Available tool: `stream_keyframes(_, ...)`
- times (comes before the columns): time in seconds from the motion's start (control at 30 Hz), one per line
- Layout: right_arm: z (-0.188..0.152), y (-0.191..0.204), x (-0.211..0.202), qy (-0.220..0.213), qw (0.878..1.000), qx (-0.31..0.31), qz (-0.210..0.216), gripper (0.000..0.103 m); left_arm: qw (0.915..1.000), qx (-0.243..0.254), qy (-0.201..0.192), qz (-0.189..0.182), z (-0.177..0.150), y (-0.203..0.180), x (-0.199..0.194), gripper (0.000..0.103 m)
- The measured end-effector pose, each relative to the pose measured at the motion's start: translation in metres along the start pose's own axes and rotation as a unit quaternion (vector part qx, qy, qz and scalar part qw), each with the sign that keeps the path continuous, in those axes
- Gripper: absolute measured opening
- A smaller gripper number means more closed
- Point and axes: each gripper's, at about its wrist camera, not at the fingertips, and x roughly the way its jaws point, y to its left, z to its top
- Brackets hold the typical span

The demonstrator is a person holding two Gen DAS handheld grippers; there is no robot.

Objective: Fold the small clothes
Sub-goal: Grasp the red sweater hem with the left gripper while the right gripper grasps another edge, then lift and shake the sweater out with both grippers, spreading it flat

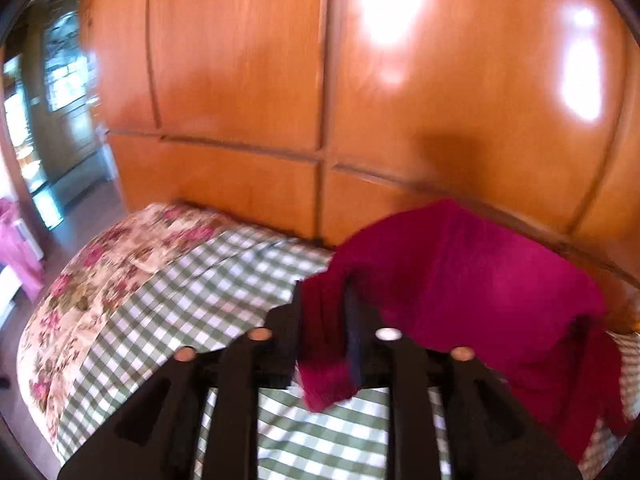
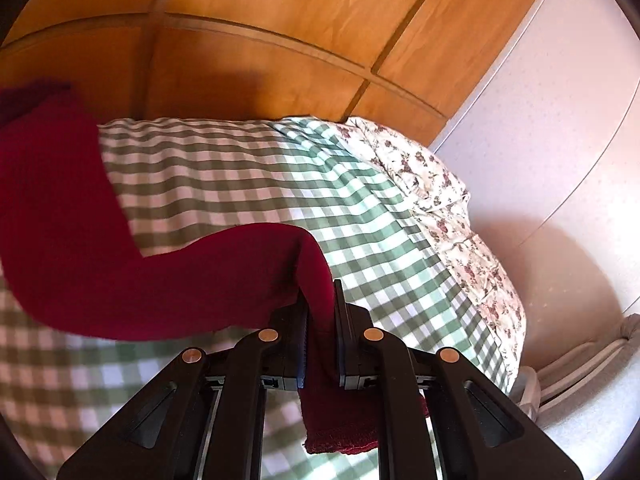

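Note:
A dark red knitted garment point(image 1: 472, 280) is held up above the bed. My left gripper point(image 1: 326, 320) is shut on one edge of it, and the cloth spreads to the right and hangs down at the far right. In the right wrist view my right gripper point(image 2: 320, 320) is shut on another edge of the same red garment point(image 2: 80, 232), which stretches away to the left; a short end hangs below the jaws. Both grippers hold the garment clear of the green-and-white checked bedcover point(image 2: 248, 168).
The bed has a checked cover point(image 1: 208, 292) with a floral border point(image 1: 100, 272) at its edge. Orange wooden wardrobe doors point(image 1: 248, 80) stand just behind the bed. A white wall point(image 2: 540, 140) is at the right; a doorway point(image 1: 60, 100) at the far left.

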Motion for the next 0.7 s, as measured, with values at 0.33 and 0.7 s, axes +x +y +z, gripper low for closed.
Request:
stream_keyframes(0.33,-0.011,0.027,-0.061,-0.042,0.995,0.019,0.092,0.061,0.9933,0.018,0.046,-0.105,-0.074,-0.021,0.009,0.066)
stream_keyframes(0.7,-0.093,0.157,-0.128,0.128,0.87,-0.006,0.477,0.058,0.9085,0.009,0.214,-0.359,-0.201,-0.094,-0.008,0.044)
